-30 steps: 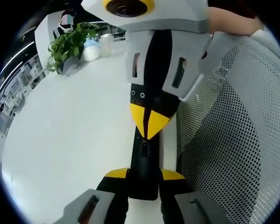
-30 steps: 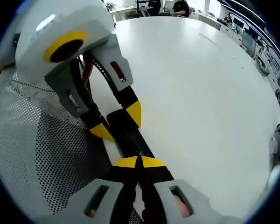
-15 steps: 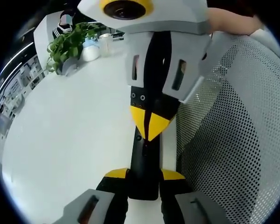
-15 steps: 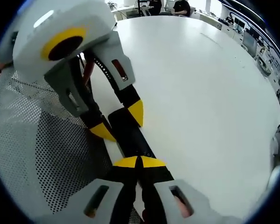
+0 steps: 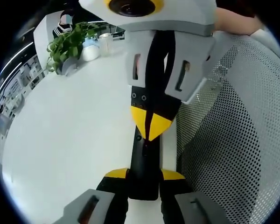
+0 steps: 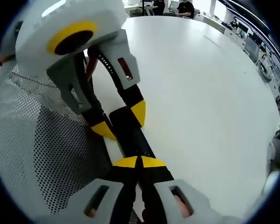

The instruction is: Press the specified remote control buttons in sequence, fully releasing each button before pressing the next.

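Observation:
A slim black remote [image 5: 143,156] lies lengthwise on the white table [image 5: 74,135]. My left gripper [image 5: 143,175] is shut on its near end, one yellow-tipped jaw on each long side. In the left gripper view my right gripper [image 5: 150,127] comes down from the top, shut, its joined yellow tips resting on the remote's upper face. The right gripper view shows that same gripper [image 6: 137,162] with its tips together on the remote [image 6: 130,135]. Beyond it, the left gripper [image 6: 122,120] clasps the remote's far end.
A white perforated mesh surface [image 5: 228,140] runs close along one side of the remote [image 6: 32,149]. A potted plant [image 5: 67,44] and a white jar stand at the table's far edge. A hand [image 5: 233,21] holds the right gripper. People sit at the table's far end [image 6: 185,7].
Almost nothing. The right gripper's body has swayed slightly while its tips stay on the remote. The left gripper keeps its hold.

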Demonstrator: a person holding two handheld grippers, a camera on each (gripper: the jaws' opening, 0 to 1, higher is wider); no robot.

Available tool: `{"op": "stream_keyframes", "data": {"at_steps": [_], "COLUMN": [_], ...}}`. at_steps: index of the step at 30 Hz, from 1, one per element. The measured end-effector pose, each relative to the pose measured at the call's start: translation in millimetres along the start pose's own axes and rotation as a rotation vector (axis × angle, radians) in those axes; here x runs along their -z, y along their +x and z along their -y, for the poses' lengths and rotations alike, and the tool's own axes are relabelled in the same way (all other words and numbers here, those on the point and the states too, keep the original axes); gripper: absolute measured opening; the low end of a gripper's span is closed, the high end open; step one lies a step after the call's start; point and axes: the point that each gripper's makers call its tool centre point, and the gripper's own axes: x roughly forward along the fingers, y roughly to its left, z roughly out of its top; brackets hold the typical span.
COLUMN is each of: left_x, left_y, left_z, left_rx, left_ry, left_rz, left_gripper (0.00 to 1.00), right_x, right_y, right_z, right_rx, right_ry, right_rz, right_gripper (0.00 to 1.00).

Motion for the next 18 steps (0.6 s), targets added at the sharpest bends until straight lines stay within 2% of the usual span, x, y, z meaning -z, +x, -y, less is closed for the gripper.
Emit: {"op": "stream_keyframes", "data": {"at_steps": [6, 12, 18], "left_x": [-0.1, -0.5, -0.7], "left_y": [0.1, 0.0, 0.1], "left_z": [0.2, 0.1, -0.4], "left_rx": [-0.004, -0.005, -0.009], "left_ry": [-0.01, -0.014, -0.022], "left_rz": [0.0, 0.001, 0.006], "left_gripper": [0.25, 0.25, 0.25], "right_x": [0.5, 0.2, 0.2], "right_y": [-0.1, 0.0, -0.4], "right_z": [0.4, -0.3, 1.3], "right_rx": [-0.015, -0.014, -0.03], "right_ry": [0.035, 0.03, 0.085], "right_rz": [0.017, 0.02, 0.027], "right_gripper": [0.0, 0.0, 0.0]}}
